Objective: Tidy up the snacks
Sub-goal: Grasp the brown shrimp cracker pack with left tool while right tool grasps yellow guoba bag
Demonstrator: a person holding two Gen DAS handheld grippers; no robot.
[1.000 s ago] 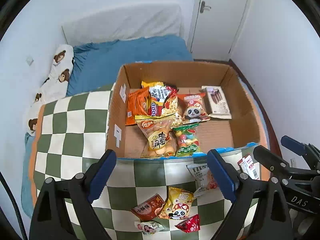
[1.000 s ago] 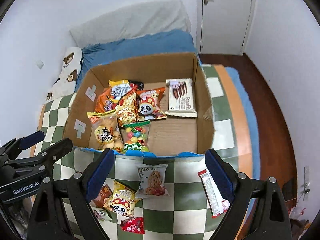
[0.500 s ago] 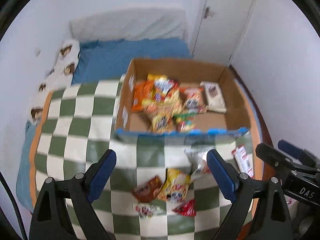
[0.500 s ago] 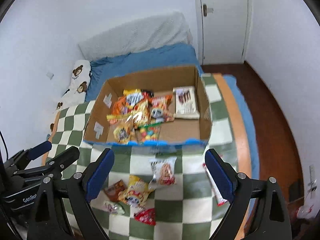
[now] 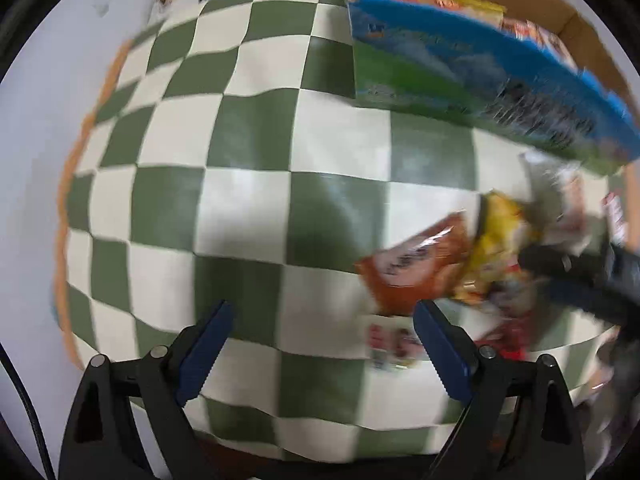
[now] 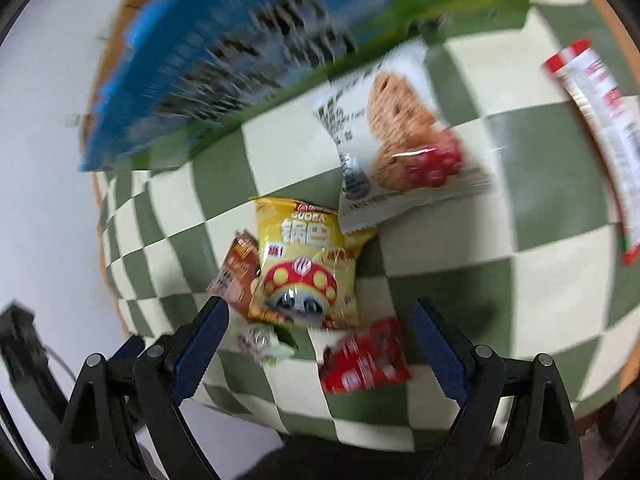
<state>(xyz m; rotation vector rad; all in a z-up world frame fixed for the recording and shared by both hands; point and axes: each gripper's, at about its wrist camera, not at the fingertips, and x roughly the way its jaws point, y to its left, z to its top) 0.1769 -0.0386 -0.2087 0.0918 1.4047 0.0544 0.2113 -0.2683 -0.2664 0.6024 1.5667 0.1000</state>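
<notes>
Two packets, yellow packet (image 6: 306, 264) and red packet (image 6: 366, 356), lie between right jaws.

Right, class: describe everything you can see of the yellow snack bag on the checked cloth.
The yellow bag is a small, glossy, puffy packet printed with a red spotted mushroom cap and white characters. It lies flat on the green-and-cream cloth, overlapping a brown packet; the white cookie pack touches its upper corner. No gripper touches it.

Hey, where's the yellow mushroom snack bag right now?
In the right wrist view the yellow mushroom snack bag lies on the checkered cloth, overlapping the brown packet, just below the white cookie packet.
</notes>
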